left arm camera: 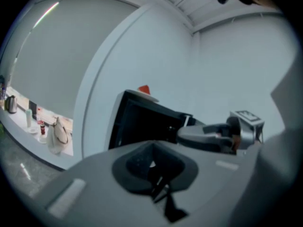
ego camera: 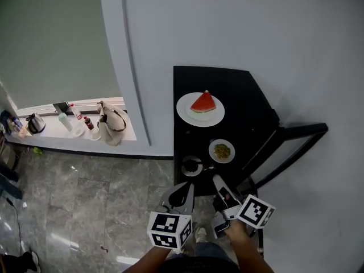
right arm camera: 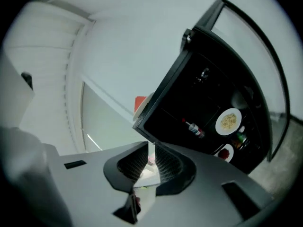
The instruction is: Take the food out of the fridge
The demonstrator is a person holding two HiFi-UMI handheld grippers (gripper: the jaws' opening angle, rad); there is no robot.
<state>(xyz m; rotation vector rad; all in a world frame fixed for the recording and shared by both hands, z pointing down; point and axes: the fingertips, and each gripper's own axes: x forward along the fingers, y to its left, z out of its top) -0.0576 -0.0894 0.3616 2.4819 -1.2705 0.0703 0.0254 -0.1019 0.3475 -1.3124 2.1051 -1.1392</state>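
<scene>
The black fridge (ego camera: pixel 239 95) stands open, with its door (ego camera: pixel 287 144) swung out to the right. A watermelon slice on a white plate (ego camera: pixel 200 108) sits on its top. Inside I see a plate of yellow food (right arm camera: pixel 228 121), a small bottle (right arm camera: pixel 194 128) and a dish of red food (right arm camera: pixel 226 152). My right gripper (right arm camera: pixel 149 157) is just in front of the opening, rolled to one side, shut on a small white carton (right arm camera: pixel 146 174). My left gripper (left arm camera: pixel 152 167) hangs beside it at the fridge's left corner, jaws together with nothing in them.
A low white ledge (ego camera: pixel 119 135) along the wall on the left holds a kettle (ego camera: pixel 35 123), several bottles and a beige bag (ego camera: pixel 111 124). Grey marble floor (ego camera: pixel 96 203) lies below. A dark cup on a saucer (ego camera: pixel 191 165) sits near the fridge's front edge.
</scene>
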